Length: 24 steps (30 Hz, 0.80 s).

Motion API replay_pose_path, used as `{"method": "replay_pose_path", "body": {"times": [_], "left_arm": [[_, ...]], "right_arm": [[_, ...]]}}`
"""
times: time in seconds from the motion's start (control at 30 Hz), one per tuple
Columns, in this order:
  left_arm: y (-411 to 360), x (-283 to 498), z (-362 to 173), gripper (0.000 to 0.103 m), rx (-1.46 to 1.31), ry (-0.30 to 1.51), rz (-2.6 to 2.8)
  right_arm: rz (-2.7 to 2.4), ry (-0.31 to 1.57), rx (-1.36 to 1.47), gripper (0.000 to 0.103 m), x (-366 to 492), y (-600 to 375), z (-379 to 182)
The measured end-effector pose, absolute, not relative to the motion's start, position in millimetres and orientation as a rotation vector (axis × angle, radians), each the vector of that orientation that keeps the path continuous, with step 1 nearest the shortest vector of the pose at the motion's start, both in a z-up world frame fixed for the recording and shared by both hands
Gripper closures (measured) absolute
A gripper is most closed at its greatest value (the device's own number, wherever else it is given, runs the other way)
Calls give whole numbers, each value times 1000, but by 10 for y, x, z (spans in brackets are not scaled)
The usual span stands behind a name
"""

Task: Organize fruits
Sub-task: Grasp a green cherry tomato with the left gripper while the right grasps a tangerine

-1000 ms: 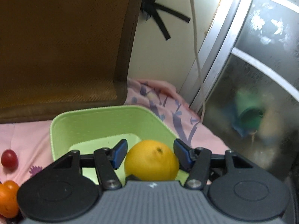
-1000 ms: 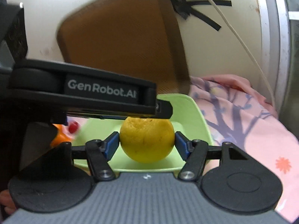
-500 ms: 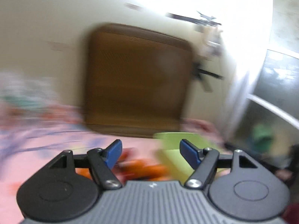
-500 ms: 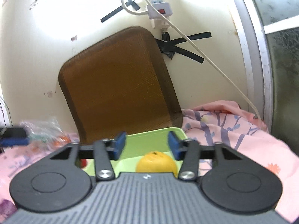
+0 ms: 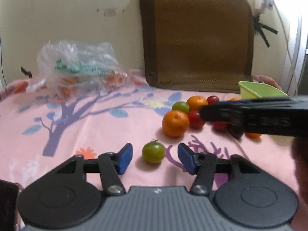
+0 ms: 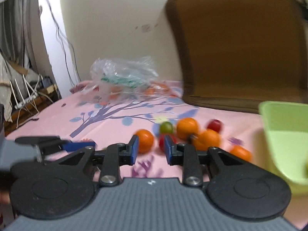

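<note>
In the left wrist view, a crumpled clear plastic bag (image 5: 77, 65) is seen at the far left of the pink floral cloth (image 5: 92, 119), against the wall. The left hand-held gripper (image 5: 155, 158) is held low and level over the cloth, its blue pads spread wide; a small green tomato (image 5: 153, 152) is framed between them, with a gap visible on both sides, so nothing is pinched. Just beyond it, an orange (image 5: 175, 123) is set at the near edge of a cluster of fruit, touching a red tomato (image 5: 196, 119); a second green fruit (image 5: 180, 106) and another orange (image 5: 197, 102) are placed behind. A brown mesh cushion (image 5: 198, 38) is propped upright against the wall. At the far right, the corner of a light green bin (image 5: 256, 91) is visible, partly hidden by the blurred right hand-held gripper (image 5: 254, 116) reaching across the fruit.

In the right wrist view, the left tool's blue fingertip (image 6: 77, 145) is seen at the left edge, low over the cloth. The right hand-held gripper (image 6: 151, 150) is aimed level at the cluster, its pads parted and empty, with an orange (image 6: 145, 140) seen just beyond the gap. The bin (image 6: 284, 134) is seen at the right, near the fruit; the picture is blurred
</note>
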<state>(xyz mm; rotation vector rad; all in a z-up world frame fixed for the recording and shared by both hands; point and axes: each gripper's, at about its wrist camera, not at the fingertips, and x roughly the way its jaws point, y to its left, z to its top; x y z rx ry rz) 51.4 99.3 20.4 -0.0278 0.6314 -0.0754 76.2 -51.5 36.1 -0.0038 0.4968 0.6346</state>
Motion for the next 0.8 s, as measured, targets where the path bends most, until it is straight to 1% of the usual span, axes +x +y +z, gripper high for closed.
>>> {"method": "replay_pose_path", "body": {"times": [0.07, 0.1, 0.13, 0.17, 0.23, 0.27, 0.3, 0.33, 0.47, 0.63, 0.67, 0.7, 0.8], "left_arm": [[1039, 528, 133, 59, -47, 647, -74], [1060, 536, 112, 61, -58, 644, -77], [1073, 532, 116, 69, -67, 641, -84], [1084, 529, 111, 76, -75, 642, -96], [1100, 519, 115, 76, -86, 638, -100], [1106, 500, 117, 76, -91, 636, -105], [1117, 476, 122, 76, -100, 632, -113], [1131, 433, 131, 76, -119, 624, -127], [1111, 263, 187, 76, -186, 609, -199], [799, 63, 241, 76, -169, 613, -319], [725, 39, 248, 76, -166, 614, -341], [641, 20, 254, 76, -164, 615, -365], [433, 21, 243, 75, -140, 621, -410]], "right_arm": [[643, 510, -49, 71, 893, -317, 349], [646, 516, -71, 69, 953, -234, 335], [646, 523, -94, 65, 990, -175, 313], [639, 531, -120, 55, 1049, -102, 285], [634, 527, -154, 54, 1026, -78, 210], [641, 523, -165, 56, 1025, -56, 193], [648, 529, -176, 66, 1000, -39, 194], [631, 514, -189, 67, 954, -44, 210], [652, 504, -121, 68, 715, -296, 302], [610, 492, -80, 68, 231, -820, 289], [596, 490, -76, 70, 128, -936, 276], [580, 488, -72, 79, 28, -1048, 264], [548, 492, -51, 79, -169, -1287, 241]]}}
